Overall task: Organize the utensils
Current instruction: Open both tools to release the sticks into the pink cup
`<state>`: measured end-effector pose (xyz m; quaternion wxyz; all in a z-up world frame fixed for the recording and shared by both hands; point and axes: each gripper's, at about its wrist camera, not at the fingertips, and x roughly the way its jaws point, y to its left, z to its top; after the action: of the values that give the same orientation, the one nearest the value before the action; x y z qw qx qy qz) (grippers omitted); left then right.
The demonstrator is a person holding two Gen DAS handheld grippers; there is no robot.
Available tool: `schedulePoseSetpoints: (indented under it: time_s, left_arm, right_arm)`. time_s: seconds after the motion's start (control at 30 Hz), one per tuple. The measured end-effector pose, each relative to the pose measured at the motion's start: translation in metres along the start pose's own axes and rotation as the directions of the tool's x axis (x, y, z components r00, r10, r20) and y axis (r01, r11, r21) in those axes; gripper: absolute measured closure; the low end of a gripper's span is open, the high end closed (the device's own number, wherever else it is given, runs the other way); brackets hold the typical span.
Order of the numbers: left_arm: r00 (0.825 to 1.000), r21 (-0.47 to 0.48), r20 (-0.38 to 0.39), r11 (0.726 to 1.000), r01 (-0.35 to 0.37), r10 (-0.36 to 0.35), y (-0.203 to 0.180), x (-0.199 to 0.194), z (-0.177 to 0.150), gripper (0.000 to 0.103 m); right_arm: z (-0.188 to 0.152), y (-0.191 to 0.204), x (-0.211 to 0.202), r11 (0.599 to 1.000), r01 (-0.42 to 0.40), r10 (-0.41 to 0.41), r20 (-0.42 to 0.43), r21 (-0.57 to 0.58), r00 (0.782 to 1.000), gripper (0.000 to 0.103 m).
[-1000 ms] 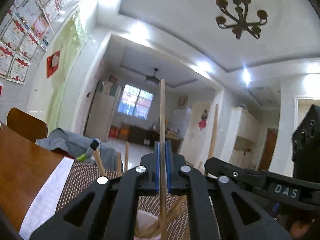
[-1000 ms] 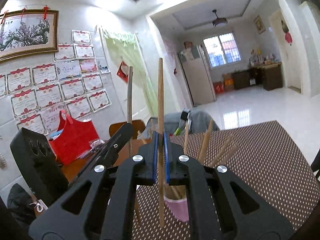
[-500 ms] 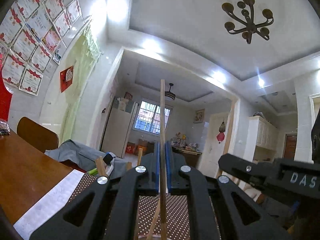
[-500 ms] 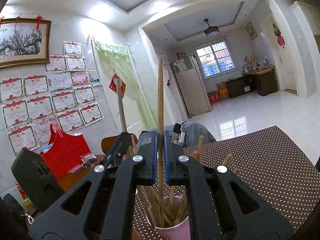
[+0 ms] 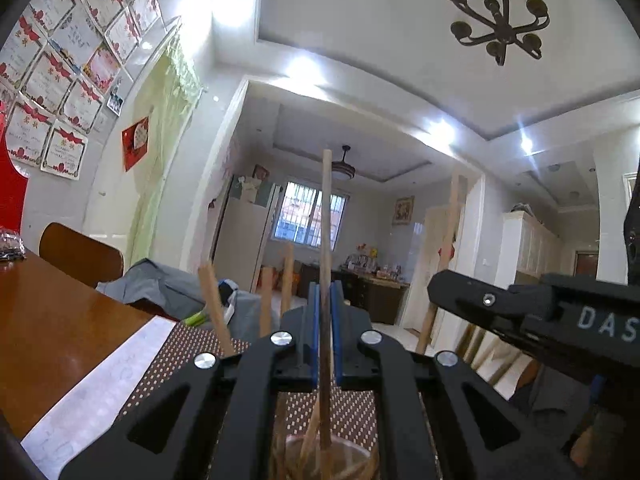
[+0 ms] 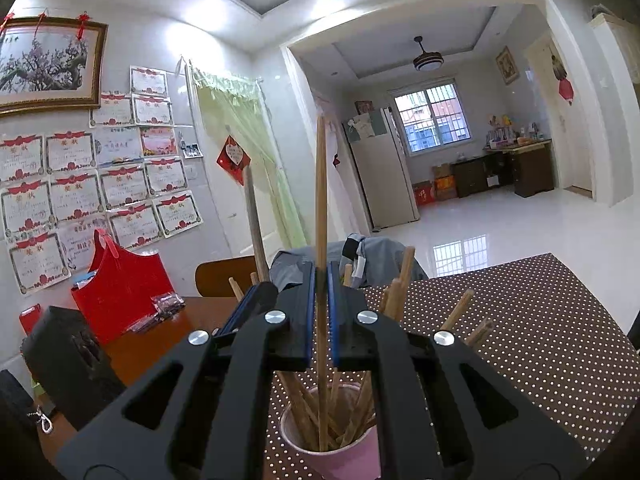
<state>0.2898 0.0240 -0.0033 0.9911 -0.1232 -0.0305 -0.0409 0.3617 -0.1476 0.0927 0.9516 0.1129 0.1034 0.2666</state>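
Lowering two chopsticks into the pink cup (image 6: 336,452)

Left gripper (image 5: 326,336) and right gripper (image 6: 320,316) each clamp one upright chopstick (image 6: 320,208), tips inside the cup near centre; keep both vertical, then release only once seated.

Brown wooden table (image 6: 160,344), seen from both wrist views; a dark brown mat with pale dots (image 6: 540,328) covers its right part, with a white sheet (image 5: 100,384) lying along the mat's left edge; a pink cup (image 6: 340,456) filled with wooden chopsticks (image 6: 360,404) stands upright on the mat; a red bag (image 6: 120,296) and a small clear packet (image 6: 166,302) just beside it rest on the bare wood.
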Motion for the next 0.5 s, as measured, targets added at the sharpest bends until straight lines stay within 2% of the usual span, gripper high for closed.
schedulePoseSetpoints:
  time_s: [0.1,0.17,0.27,0.33,0.5]
  left_arm:
    - [0.999,0.001,-0.039,1.0,0.014,-0.014,0.002,-0.006,-0.001,0.094]
    - [0.999,0.003,-0.051,1.0,0.018,-0.018,0.003,-0.012,-0.002,0.081]
    - [0.998,-0.003,-0.062,1.0,0.018,-0.018,0.007,-0.019,-0.001,0.079]
    - [0.997,-0.014,-0.073,1.0,0.017,-0.018,0.01,-0.024,0.002,0.073]
    - [0.993,0.012,-0.117,1.0,-0.019,0.021,0.015,-0.032,0.011,0.062]
  right_arm:
    - [-0.003,0.003,-0.001,1.0,0.005,-0.005,-0.004,-0.007,1.0,0.097]
    - [-0.005,0.005,-0.002,1.0,0.009,-0.009,-0.013,-0.013,1.0,0.097]
    - [-0.011,0.006,-0.002,1.0,0.017,-0.017,-0.029,-0.014,0.999,0.097]
    - [-0.013,0.006,-0.003,1.0,0.021,-0.022,-0.039,-0.016,0.999,0.097]
    - [-0.018,0.007,-0.006,0.999,0.034,-0.035,-0.057,-0.021,0.998,0.097]
